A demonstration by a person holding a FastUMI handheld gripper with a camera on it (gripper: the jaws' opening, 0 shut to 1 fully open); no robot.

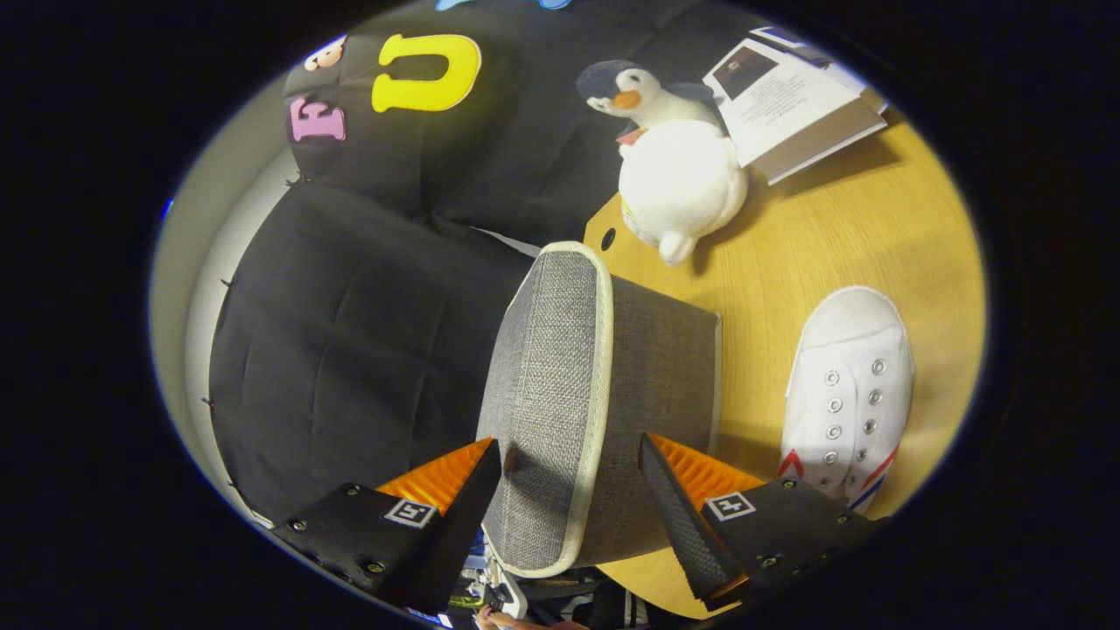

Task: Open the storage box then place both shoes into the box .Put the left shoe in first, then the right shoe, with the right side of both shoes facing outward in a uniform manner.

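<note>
Standing between the spread fingers of the gripper is a grey fabric box, its lid a padded woven panel edged with pale piping. The lid sits flat against the box body, so the box is closed and nothing of its inside can be seen. The fingers flank the lid and the near part of the body, one on each side. The left finger's tip lies at or on the lid's woven face; whether it presses there cannot be told. The right finger stands beside the body, with no clear contact. The jaws are wide apart, not clamped on anything.

The box rests at the edge of a wooden table, partly overhanging it. Its weave is coarse and mid-grey, darker on the body than on the lid.

A white shoe lies on the table to the right of the box, beyond the right finger, toe pointing away. It has metal eyelets, no laces visible, and red and blue stripes near its side.

Farther off on the table sits a plush penguin, and beside it an open booklet.
</note>
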